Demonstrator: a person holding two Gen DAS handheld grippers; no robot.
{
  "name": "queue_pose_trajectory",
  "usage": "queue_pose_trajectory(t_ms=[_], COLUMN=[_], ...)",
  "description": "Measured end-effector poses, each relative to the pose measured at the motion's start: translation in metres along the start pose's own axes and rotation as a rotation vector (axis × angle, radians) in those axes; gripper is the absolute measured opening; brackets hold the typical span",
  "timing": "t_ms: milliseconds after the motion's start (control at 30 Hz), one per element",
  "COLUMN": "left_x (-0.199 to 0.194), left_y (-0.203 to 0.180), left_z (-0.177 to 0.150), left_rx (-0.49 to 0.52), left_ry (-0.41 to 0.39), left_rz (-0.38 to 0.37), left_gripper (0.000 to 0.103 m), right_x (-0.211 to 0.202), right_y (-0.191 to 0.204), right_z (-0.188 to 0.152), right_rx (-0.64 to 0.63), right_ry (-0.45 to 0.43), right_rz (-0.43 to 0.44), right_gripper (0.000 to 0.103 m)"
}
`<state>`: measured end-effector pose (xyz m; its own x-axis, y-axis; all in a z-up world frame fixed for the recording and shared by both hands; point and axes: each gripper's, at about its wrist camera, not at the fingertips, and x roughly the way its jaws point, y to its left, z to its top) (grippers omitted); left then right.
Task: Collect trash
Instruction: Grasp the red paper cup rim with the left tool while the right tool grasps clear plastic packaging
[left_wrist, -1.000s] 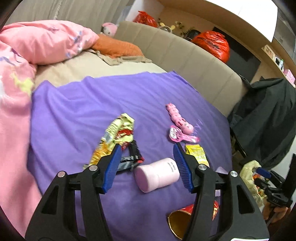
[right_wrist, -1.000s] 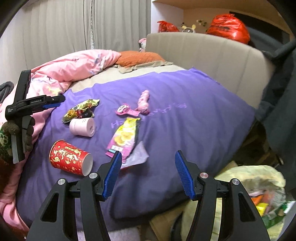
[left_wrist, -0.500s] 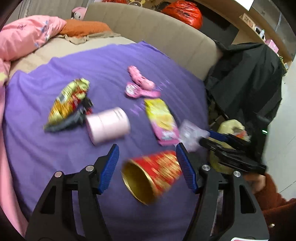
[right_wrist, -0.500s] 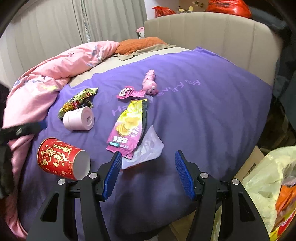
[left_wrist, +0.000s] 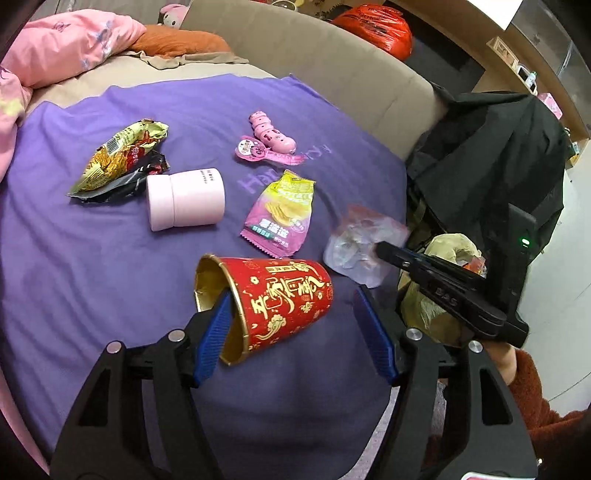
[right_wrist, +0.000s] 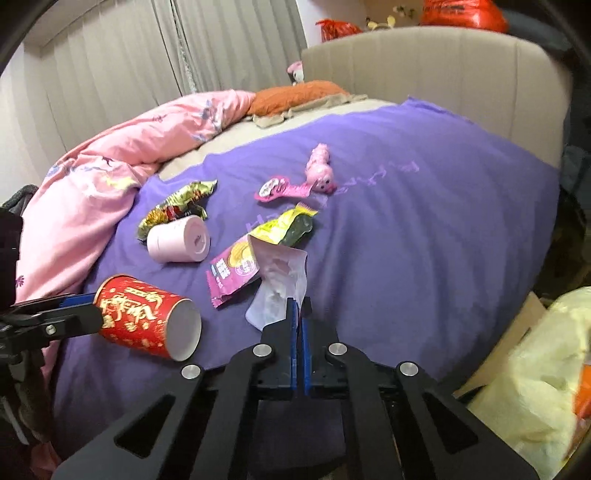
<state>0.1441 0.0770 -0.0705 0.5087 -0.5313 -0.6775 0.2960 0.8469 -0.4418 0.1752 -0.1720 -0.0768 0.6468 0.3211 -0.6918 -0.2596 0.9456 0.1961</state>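
Observation:
A red paper cup (left_wrist: 275, 299) lies on its side on the purple blanket (left_wrist: 92, 258). My left gripper (left_wrist: 291, 332) is open around it, the left finger inside the cup's mouth. The cup also shows in the right wrist view (right_wrist: 147, 321). My right gripper (right_wrist: 298, 314) is shut on a clear plastic wrapper (right_wrist: 280, 284), which also shows in the left wrist view (left_wrist: 358, 243). A pink-yellow chip bag (left_wrist: 280, 214), a pink cylinder (left_wrist: 184, 199) and a gold snack wrapper (left_wrist: 118, 158) lie further back.
A pink toy and pink packet (left_wrist: 269, 144) lie near the blanket's middle. A pink duvet (right_wrist: 110, 177) is at the left. A yellowish trash bag (right_wrist: 535, 376) sits off the bed's edge at right. A black garment (left_wrist: 491, 158) hangs beside the beige bed frame (left_wrist: 332, 70).
My left gripper moved from the pink cylinder to the red cup and now straddles it. My right gripper advanced to the clear wrapper and closed on it.

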Motion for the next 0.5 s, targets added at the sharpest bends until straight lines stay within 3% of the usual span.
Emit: queue_pose_trajectory(t_ms=[200, 267, 433, 500], left_x=[0.004, 0.007, 0.003, -0.005], left_y=[0.009, 0.009, -0.004, -0.015], left_z=[0.001, 0.0, 0.003, 0.006], left_rx=[-0.08, -0.087, -0.061, -0.016], left_ry=[0.023, 0.029, 0.008, -0.02], left_rz=[-0.014, -0.012, -0.021, 0.0], left_gripper=[0.043, 0.021, 0.003, 0.003], right_x=[-0.04, -0.048, -0.065, -0.073], right_y=[-0.007, -0.009, -0.011, -0.012], right_z=[-0.006, -0.009, -0.016, -0.016], right_rx=[0.022, 0.034, 0.038, 0.039], right_ry=[-0.054, -0.061, -0.082, -0.094], right_rz=[-0.002, 0.003, 0.0, -0.005], right_gripper=[0.004, 0.004, 0.004, 0.004])
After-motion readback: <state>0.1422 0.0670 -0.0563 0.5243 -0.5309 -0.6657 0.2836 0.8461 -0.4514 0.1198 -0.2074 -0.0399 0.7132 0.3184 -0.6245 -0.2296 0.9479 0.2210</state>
